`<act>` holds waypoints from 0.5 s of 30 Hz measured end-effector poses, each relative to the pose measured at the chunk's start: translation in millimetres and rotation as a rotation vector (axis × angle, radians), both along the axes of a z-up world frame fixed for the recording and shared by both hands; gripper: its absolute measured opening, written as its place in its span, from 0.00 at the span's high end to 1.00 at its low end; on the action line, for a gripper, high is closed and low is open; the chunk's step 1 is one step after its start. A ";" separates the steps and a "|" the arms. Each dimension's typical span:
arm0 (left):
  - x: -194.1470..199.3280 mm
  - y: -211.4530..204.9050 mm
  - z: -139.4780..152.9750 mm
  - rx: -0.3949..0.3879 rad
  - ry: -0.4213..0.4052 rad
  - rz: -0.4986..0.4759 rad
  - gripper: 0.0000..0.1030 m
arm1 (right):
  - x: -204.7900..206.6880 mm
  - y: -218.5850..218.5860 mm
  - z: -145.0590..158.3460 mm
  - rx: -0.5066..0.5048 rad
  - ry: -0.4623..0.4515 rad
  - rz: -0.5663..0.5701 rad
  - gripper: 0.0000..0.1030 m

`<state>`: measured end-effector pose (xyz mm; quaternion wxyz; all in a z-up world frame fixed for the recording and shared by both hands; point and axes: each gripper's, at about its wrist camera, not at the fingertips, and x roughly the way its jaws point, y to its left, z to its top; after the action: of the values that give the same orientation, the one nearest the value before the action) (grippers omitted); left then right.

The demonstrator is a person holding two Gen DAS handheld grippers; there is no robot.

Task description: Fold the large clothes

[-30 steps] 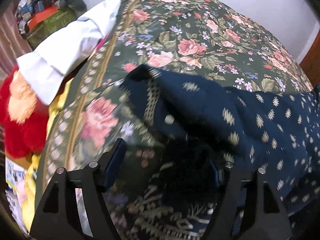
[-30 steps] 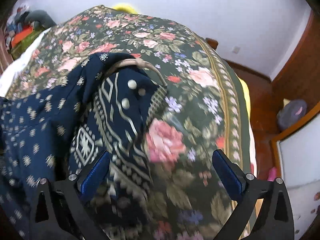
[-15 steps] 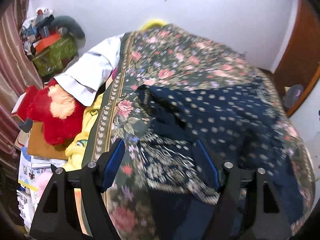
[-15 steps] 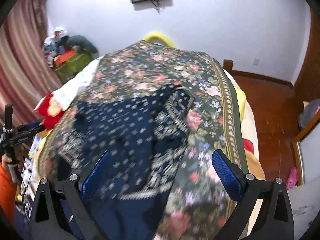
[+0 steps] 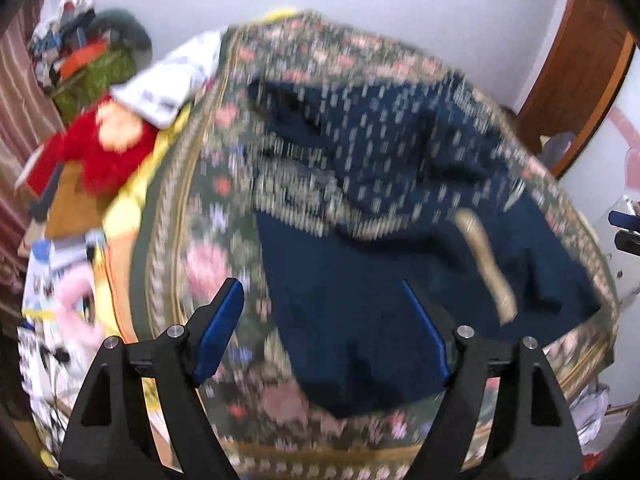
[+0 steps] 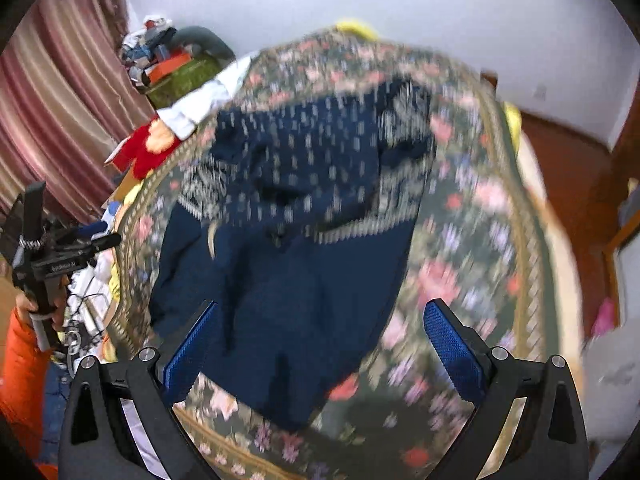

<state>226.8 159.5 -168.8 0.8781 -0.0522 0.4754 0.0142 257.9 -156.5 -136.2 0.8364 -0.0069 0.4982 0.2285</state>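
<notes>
A large navy garment (image 5: 384, 216) with pale dots and patterned bands lies spread on the floral bedspread (image 5: 192, 248). Its dotted upper part is folded over the plain navy lower part. It also shows in the right wrist view (image 6: 304, 248). My left gripper (image 5: 322, 324) is open and empty, held above the garment's near left part. My right gripper (image 6: 320, 348) is open and empty, above the garment's near edge. Both views are motion-blurred.
A red plush toy (image 5: 100, 152) and a white pillow (image 5: 176, 80) lie left of the bed. A green box with clutter (image 6: 180, 72) stands at the far left by striped curtains. A wooden door (image 5: 576, 92) is at right. The left gripper's handle (image 6: 40, 248) shows at left.
Both grippers have pulled back and up from the garment, so the whole bed is now in view. The garment lies released with its upper part folded down.
</notes>
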 end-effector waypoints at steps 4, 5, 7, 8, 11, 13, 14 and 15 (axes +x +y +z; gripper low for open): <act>-13.0 8.4 -55.1 -0.060 0.135 0.051 0.24 | 1.6 -10.0 -42.0 0.011 0.121 -0.042 0.07; -16.0 10.2 -67.5 -0.069 0.163 0.062 0.24 | 2.1 -11.3 -50.5 0.016 0.146 -0.052 0.09; -22.2 8.8 -88.4 -0.090 0.204 0.064 0.24 | 4.4 -12.7 -65.6 0.034 0.198 -0.058 0.18; -24.2 7.8 -97.4 -0.098 0.220 0.065 0.24 | 5.7 -12.5 -71.4 0.044 0.221 -0.060 0.21; -26.1 7.9 -120.0 -0.133 0.255 0.091 0.24 | 6.7 -9.3 -81.2 0.067 0.232 -0.072 0.25; -25.3 9.6 -129.8 -0.156 0.267 0.120 0.24 | 5.2 -4.2 -81.1 0.069 0.217 -0.062 0.32; -24.5 11.2 -134.8 -0.174 0.262 0.147 0.24 | 4.3 -2.3 -81.5 0.071 0.215 -0.069 0.32; -23.9 12.0 -136.3 -0.184 0.251 0.160 0.24 | 3.5 -1.4 -81.9 0.083 0.214 -0.082 0.33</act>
<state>202.9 171.6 -305.1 0.7994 -0.1678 0.5750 0.0472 261.4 -157.9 -218.1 0.7867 0.0724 0.5746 0.2137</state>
